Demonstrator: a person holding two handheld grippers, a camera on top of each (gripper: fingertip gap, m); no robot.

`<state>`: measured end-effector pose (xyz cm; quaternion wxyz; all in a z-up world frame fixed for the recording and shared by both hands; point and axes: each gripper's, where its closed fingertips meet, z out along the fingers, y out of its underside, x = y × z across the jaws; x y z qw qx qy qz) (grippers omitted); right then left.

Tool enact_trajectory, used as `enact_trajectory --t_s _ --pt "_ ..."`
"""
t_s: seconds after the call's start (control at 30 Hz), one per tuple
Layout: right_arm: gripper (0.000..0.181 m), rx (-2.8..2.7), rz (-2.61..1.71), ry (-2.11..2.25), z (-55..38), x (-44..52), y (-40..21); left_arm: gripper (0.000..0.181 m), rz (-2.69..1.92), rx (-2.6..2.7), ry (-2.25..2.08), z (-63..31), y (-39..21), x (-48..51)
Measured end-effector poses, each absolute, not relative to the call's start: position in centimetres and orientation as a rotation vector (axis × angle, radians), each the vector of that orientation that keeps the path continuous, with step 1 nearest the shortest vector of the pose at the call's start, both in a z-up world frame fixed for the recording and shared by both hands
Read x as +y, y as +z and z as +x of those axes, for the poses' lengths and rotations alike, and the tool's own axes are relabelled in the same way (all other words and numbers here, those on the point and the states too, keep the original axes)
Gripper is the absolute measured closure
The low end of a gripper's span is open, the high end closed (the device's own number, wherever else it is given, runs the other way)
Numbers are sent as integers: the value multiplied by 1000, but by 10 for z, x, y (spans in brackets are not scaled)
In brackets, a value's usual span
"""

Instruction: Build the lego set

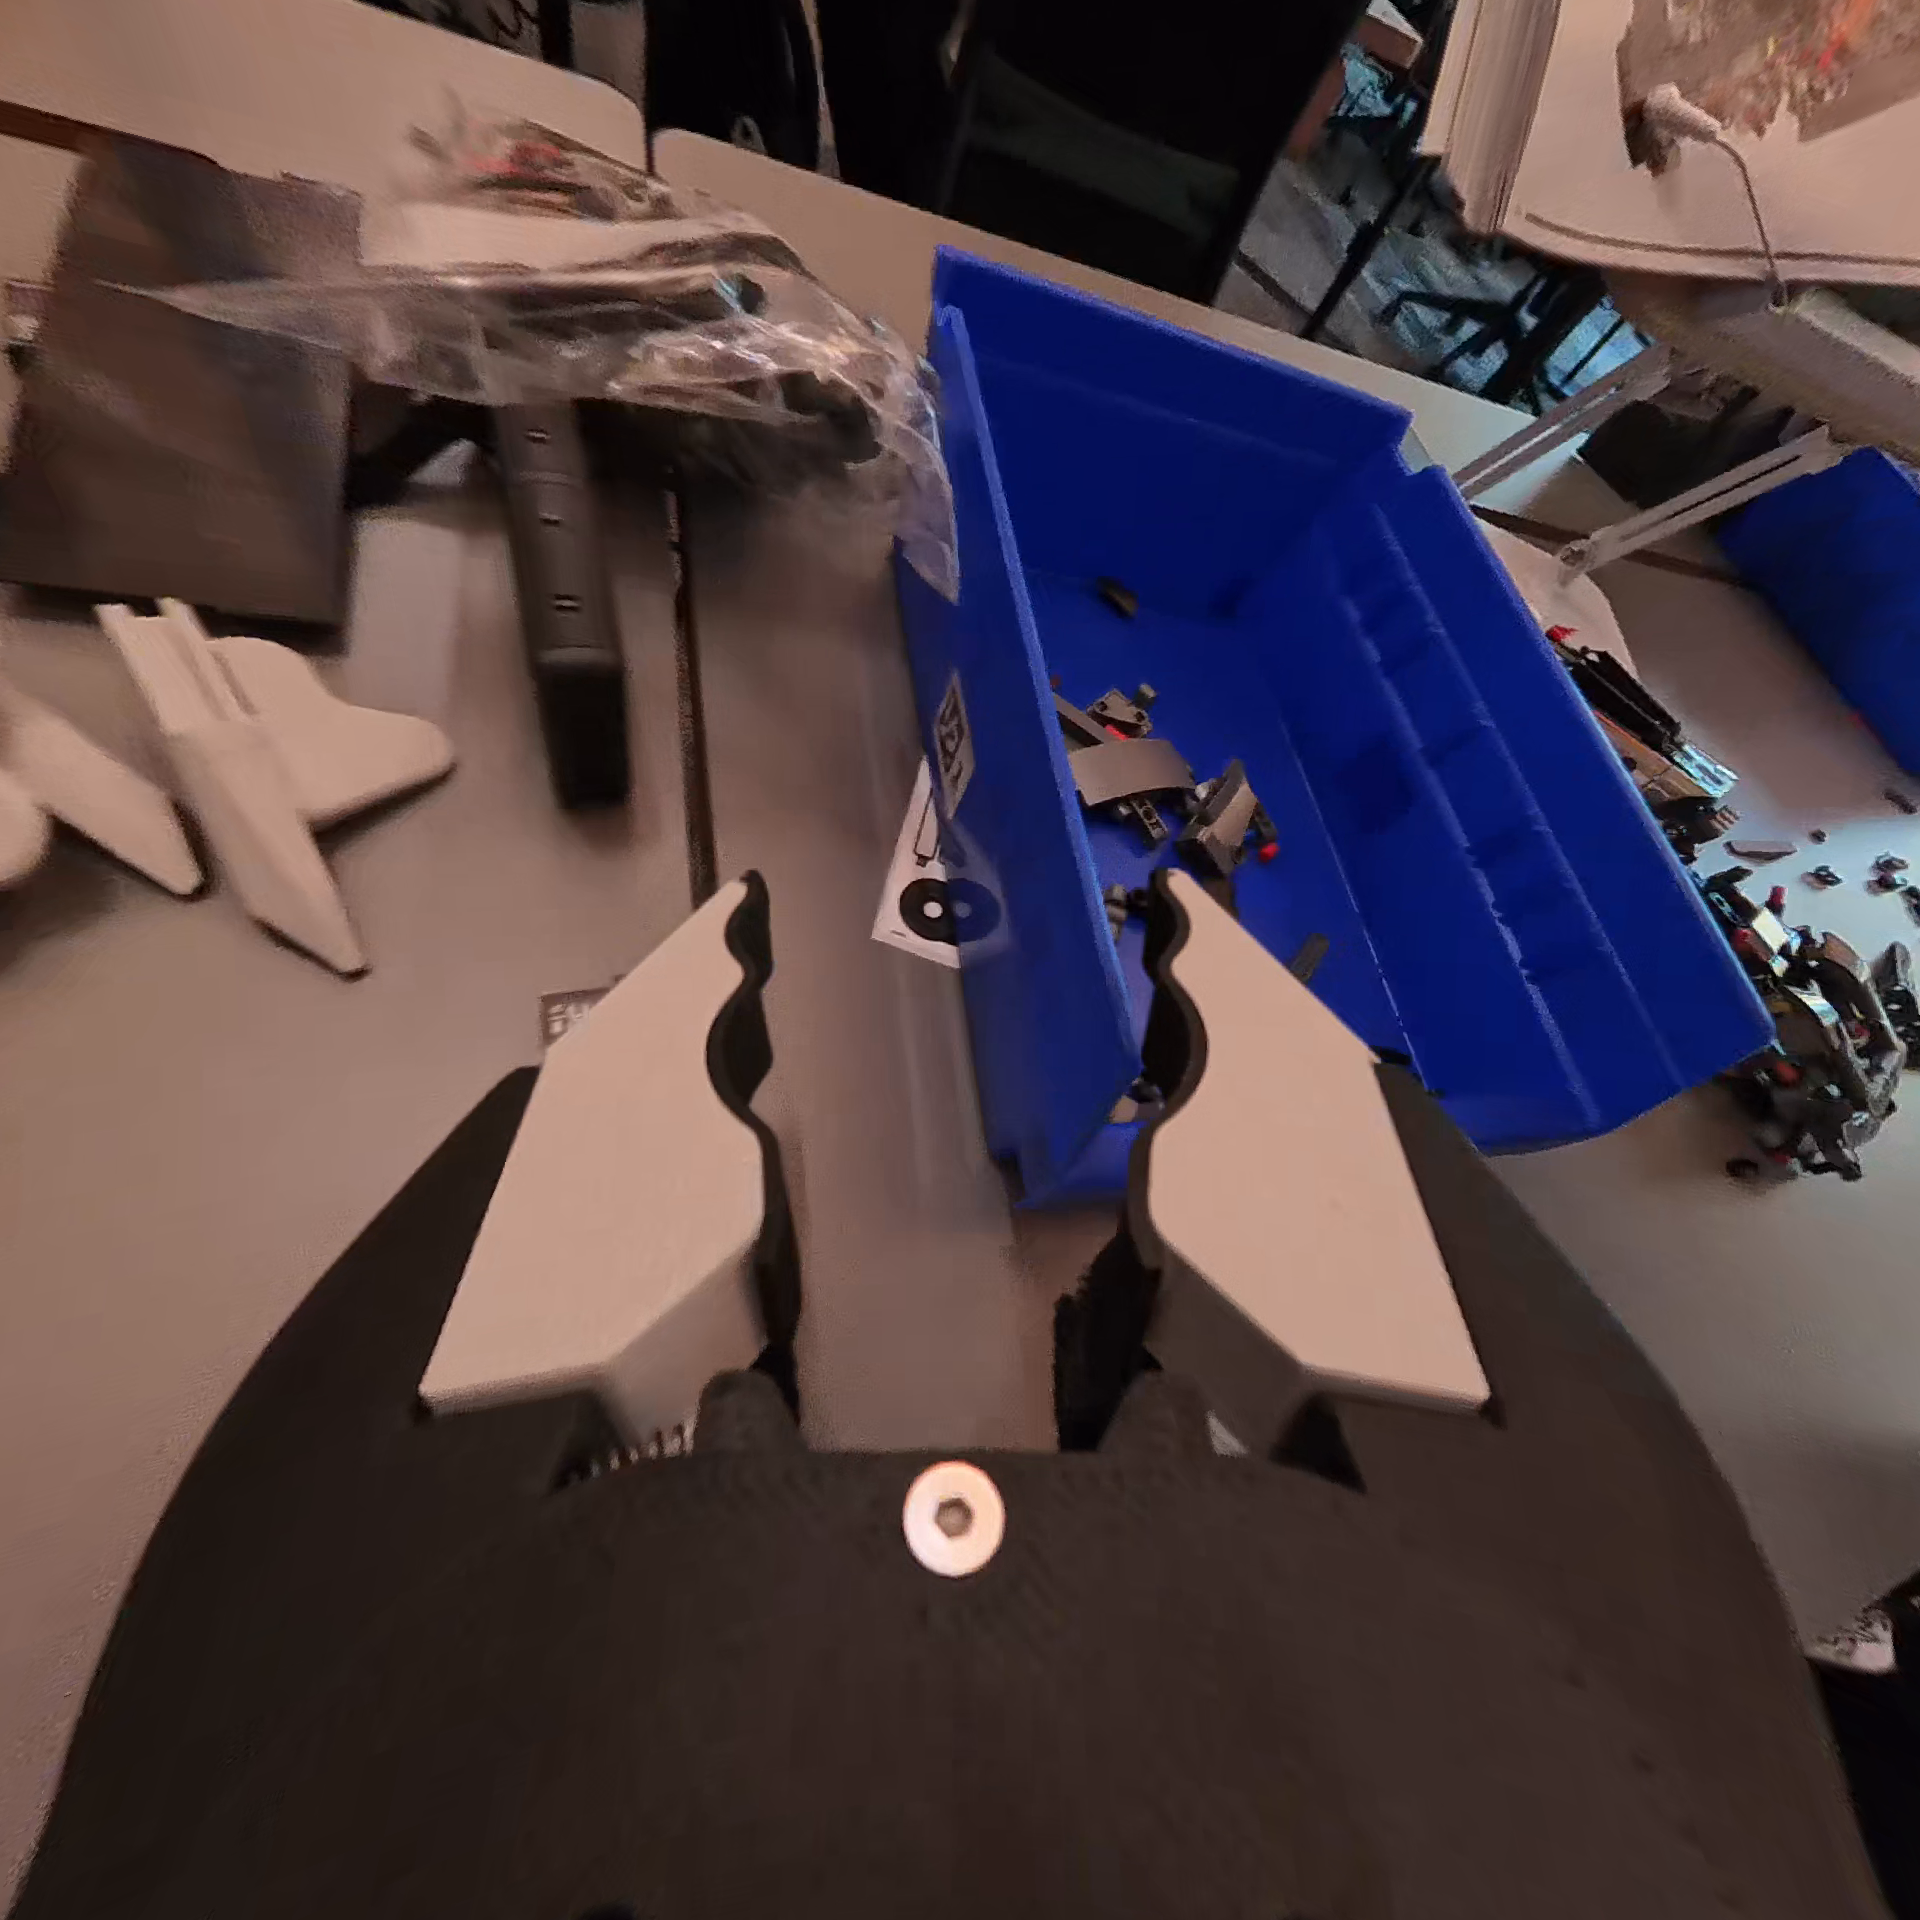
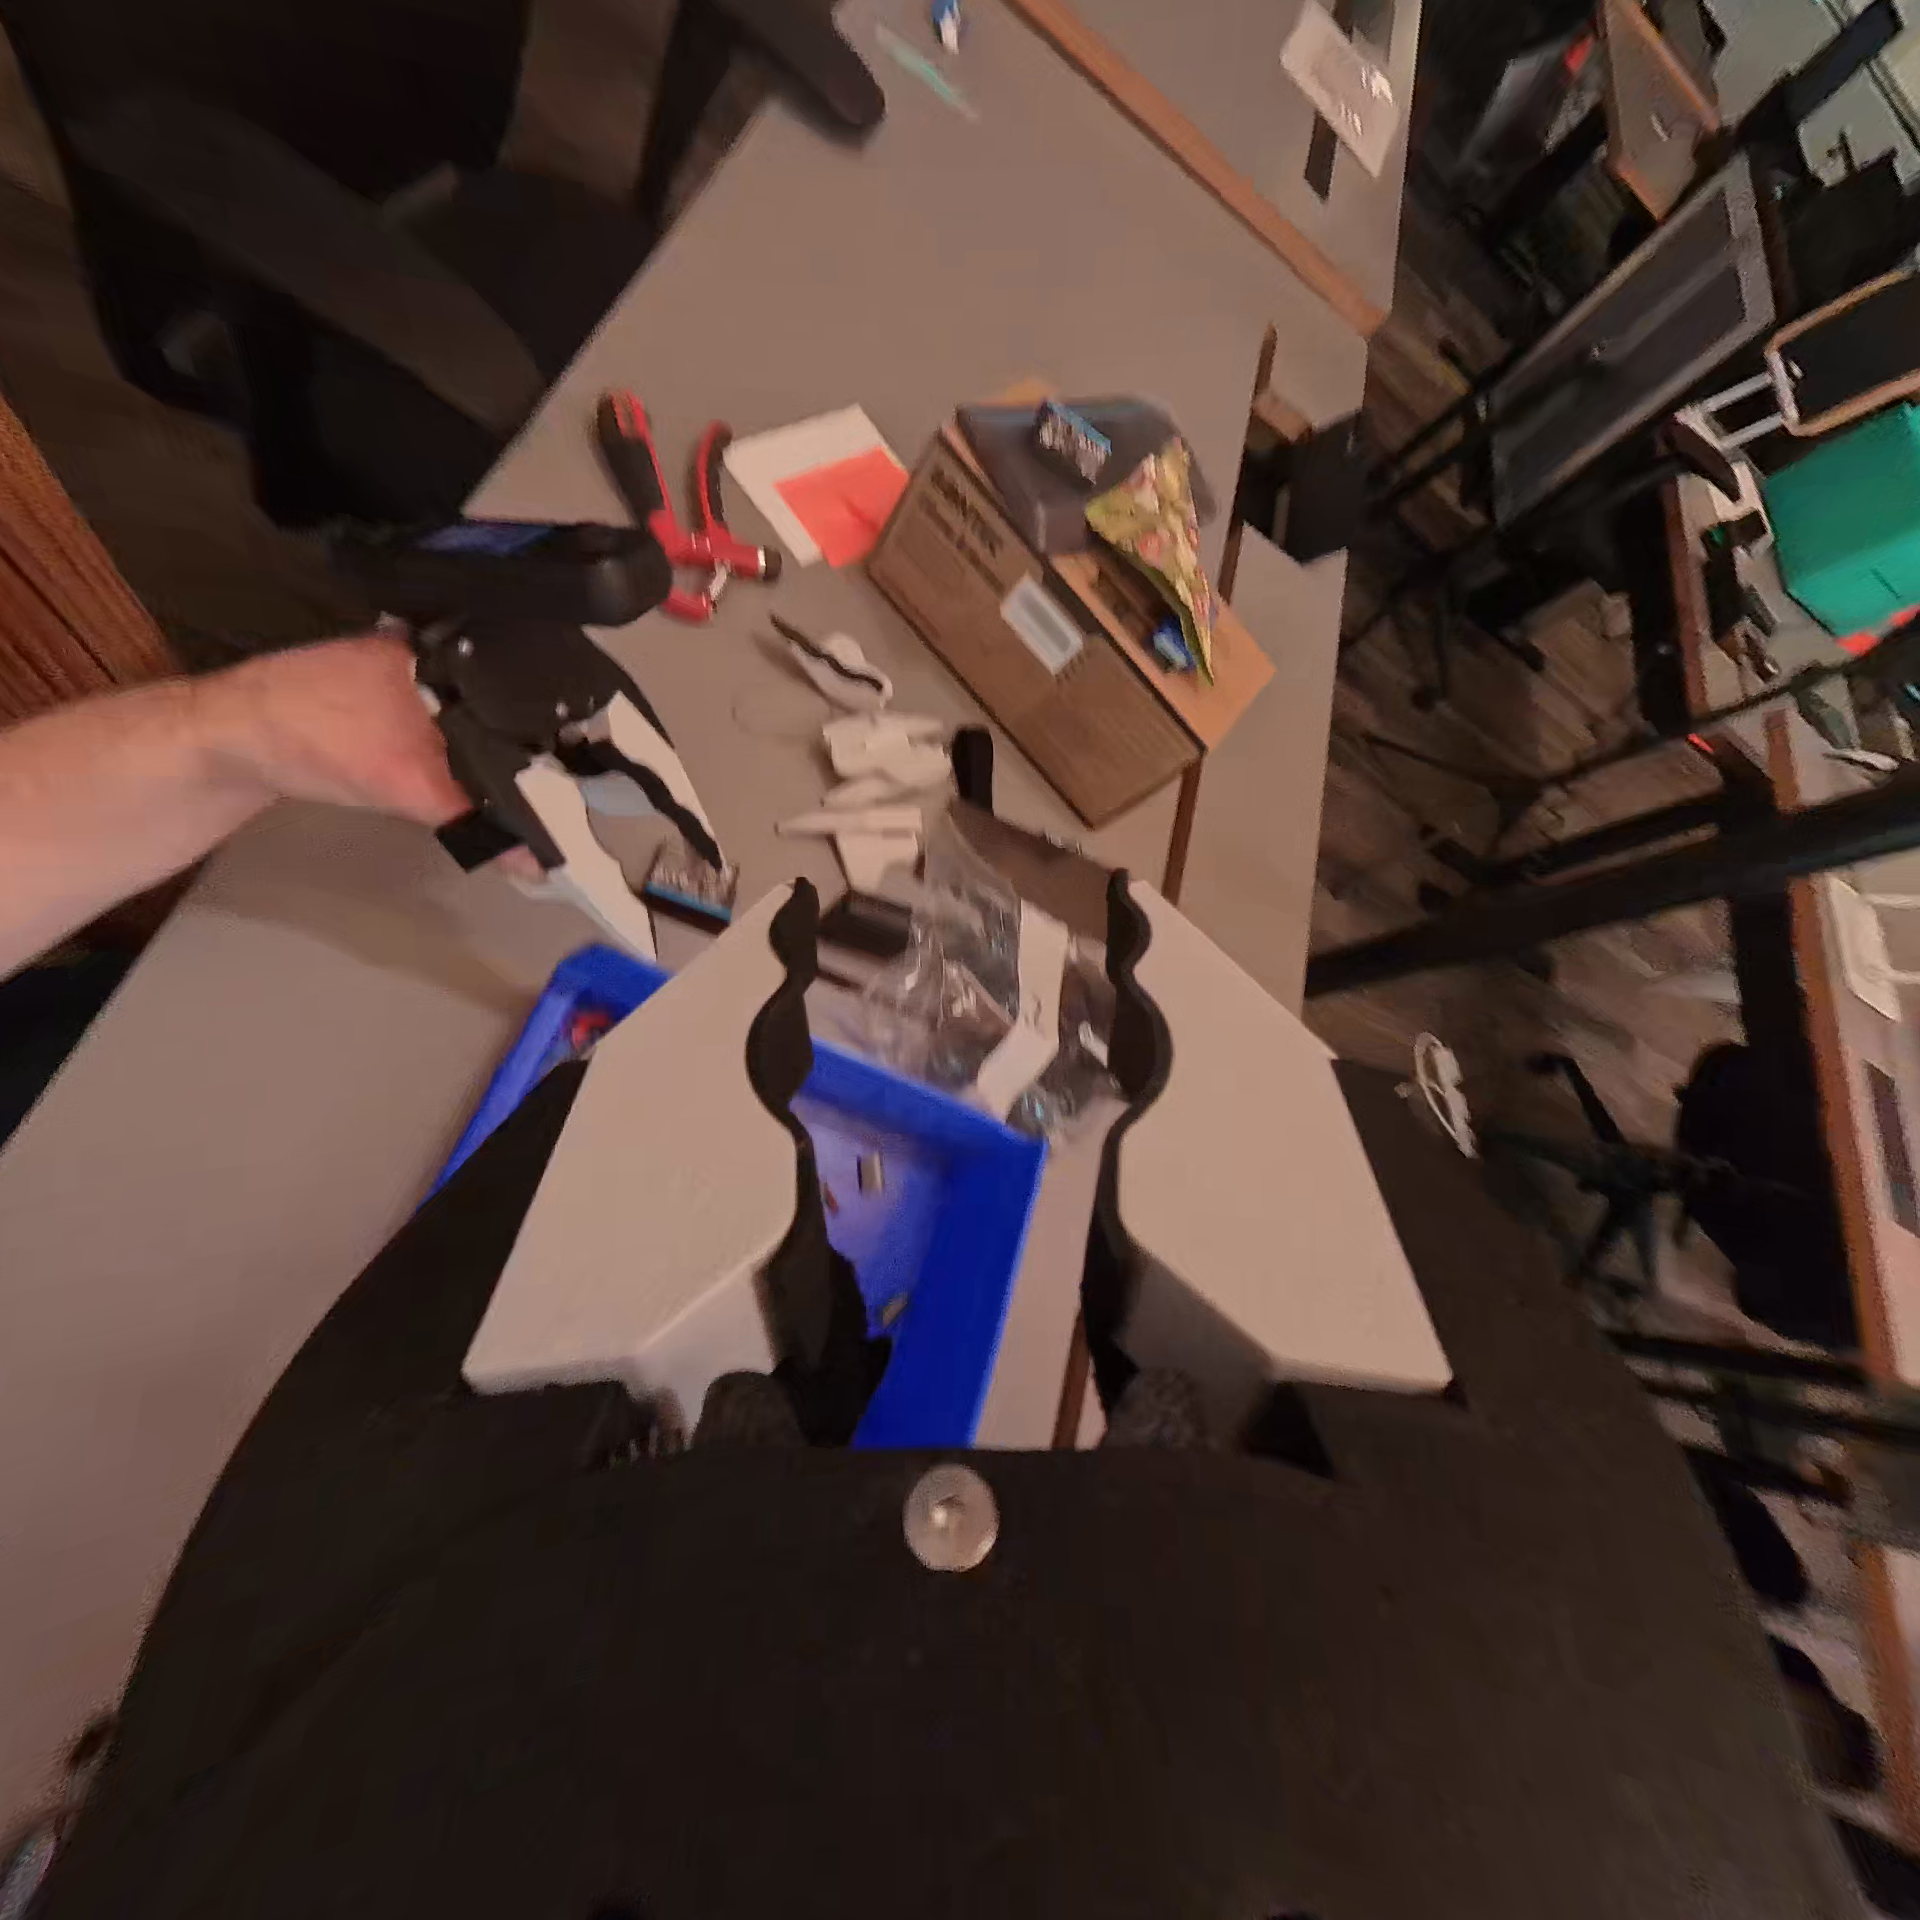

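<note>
A blue bin (image 1: pixel 1455 790) on the grey table holds several dark lego pieces (image 1: pixel 1164 779). A partly built dark lego model and loose pieces (image 1: pixel 1808 997) lie on the table to the right of the bin. My left gripper (image 1: pixel 961 883) is open and empty, held above the bin's near left wall. My right gripper (image 2: pixel 956 894) is open and empty, held above the blue bin (image 2: pixel 935 1299). The left gripper (image 2: pixel 623 831) also shows in the right wrist view, held by a hand above the table beyond the bin.
Clear plastic bags of parts (image 1: pixel 644 312) lie beside the bin. White spare gripper fingers (image 1: pixel 239 758), a dark box (image 1: pixel 177 416) and a black bar (image 1: pixel 566 603) lie at left. A cardboard box (image 2: pixel 1070 613), red pliers (image 2: pixel 675 499) and papers (image 2: pixel 821 478) lie farther off.
</note>
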<state>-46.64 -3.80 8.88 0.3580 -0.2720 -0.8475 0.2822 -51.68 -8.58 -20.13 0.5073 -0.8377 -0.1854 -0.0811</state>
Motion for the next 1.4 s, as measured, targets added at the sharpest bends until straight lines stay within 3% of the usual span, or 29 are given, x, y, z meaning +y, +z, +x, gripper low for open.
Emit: enact_trajectory --t_s 0.13,0.33,0.43,0.73,0.83,0.9,1.0,1.13,1.2,1.3,1.4 --pt "125 -2202 -788 625 -399 -13 78 111 -2074 -393 -296 -491 -227 -61" --pt "125 -2191 -945 616 -310 20 62 146 -2101 -326 -318 -470 -253 -42" --pt "125 -2173 -1023 640 -267 34 50 155 -2123 -350 -259 -472 -254 -35" --pt "127 -2035 -1215 782 -166 62 11 167 -2136 -373 -250 -446 -255 -4" --pt "127 -2012 -1239 831 -147 61 -1 155 -2109 -374 -295 -430 -253 -4" --pt "127 -1988 -1229 862 -139 61 -4 137 -2052 -343 -362 -419 -242 -7" --pt "127 -1952 -1240 892 -128 61 -7 132 -1915 -295 -277 -434 -201 -21" --pt "127 -1939 -1224 984 -120 50 -19 101 -1931 -203 268 -504 -166 -31" --pt "127 -1929 -1220 1017 -119 46 -28 73 -2001 -90 613 -540 -167 -27" --pt "127 -1906 -1243 1081 -117 44 -41 52 -2068 150 993 -575 -179 -8" --pt "128 -1880 -1278 1142 -117 46 -50 54 -2147 383 1191 -594 -207 12"
